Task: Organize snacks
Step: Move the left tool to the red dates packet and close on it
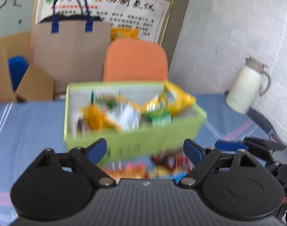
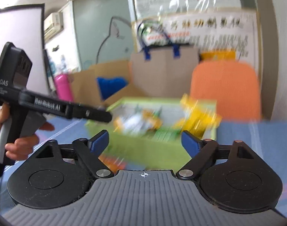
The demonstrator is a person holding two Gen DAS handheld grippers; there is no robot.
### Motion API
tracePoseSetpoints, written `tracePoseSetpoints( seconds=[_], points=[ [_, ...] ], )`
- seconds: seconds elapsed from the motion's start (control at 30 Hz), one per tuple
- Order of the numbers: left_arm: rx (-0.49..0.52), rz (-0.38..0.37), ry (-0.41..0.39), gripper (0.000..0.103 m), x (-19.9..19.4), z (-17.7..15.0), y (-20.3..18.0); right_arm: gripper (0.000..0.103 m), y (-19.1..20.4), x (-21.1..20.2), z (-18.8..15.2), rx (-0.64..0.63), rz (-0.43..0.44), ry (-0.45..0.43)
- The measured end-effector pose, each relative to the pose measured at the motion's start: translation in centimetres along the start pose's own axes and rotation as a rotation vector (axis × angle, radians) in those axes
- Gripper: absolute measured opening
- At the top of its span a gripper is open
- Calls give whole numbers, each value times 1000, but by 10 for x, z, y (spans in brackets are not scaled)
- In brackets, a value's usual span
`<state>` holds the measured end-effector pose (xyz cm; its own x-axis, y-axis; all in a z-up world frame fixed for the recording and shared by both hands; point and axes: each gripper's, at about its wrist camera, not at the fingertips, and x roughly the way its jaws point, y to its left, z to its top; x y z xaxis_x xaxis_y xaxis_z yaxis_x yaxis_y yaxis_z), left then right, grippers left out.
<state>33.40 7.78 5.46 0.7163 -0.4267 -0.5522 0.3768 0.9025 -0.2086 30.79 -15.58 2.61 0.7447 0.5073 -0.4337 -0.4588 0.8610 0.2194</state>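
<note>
1. At the far left, the left gripper (image 1: 144, 151) stood with its jaws spread wide and nothing between them, hovering over the blue tablecloth (image 1: 26, 124).
2. Just ahead of it sat the green box (image 1: 135, 143), already holding a heap of snack packets (image 1: 124, 113); a yellow packet (image 1: 173, 98) stuck up over its far right corner. The blur hid what kinds they were.
3. On the cloth in front of the box, close under the left gripper, lay loose snacks (image 1: 162, 162) in red and orange wrappers, not yet put away.
4. I judged the task well along: most packets were boxed, and those few near ones remained.
5. Farther right, the right gripper (image 2: 144, 144) also stood released and empty, aimed at the box's near wall.
6. A cream jug (image 1: 245, 86) stood well apart at the table's right edge, and an orange chair (image 1: 135, 60) stood behind the box.
</note>
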Motion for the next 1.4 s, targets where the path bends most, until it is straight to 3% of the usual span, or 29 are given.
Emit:
tracePoseSetpoints(
  seconds=[0.13, 0.27, 0.43, 0.77, 0.87, 1.0, 1.2, 1.4],
  points=[
    [-38, 89, -9, 88, -25, -44, 7, 75, 19, 3, -49, 62, 42, 118],
    [-64, 201, -6, 90, -48, -66, 28, 75, 37, 6, -65, 56, 69, 159],
    [-192, 259, 28, 91, -62, -82, 70, 79, 69, 27, -51, -46, 135, 156],
    [-398, 345, -28, 91, -122, -117, 112, 80, 102, 133, -5, -119, 316, 179],
    [-428, 348, -51, 92, -138, -125, 115, 82, 112, 169, 6, -155, 371, 243],
    [-427, 339, -66, 92, -148, -129, 114, 82, 121, 200, 9, -157, 380, 329],
    [-447, 289, -103, 92, -154, -130, 112, 84, 132, 160, -8, -78, 450, 391],
    [-463, 234, -81, 92, -148, -137, 100, 86, 149, 86, -66, -76, 400, 410]
  ],
)
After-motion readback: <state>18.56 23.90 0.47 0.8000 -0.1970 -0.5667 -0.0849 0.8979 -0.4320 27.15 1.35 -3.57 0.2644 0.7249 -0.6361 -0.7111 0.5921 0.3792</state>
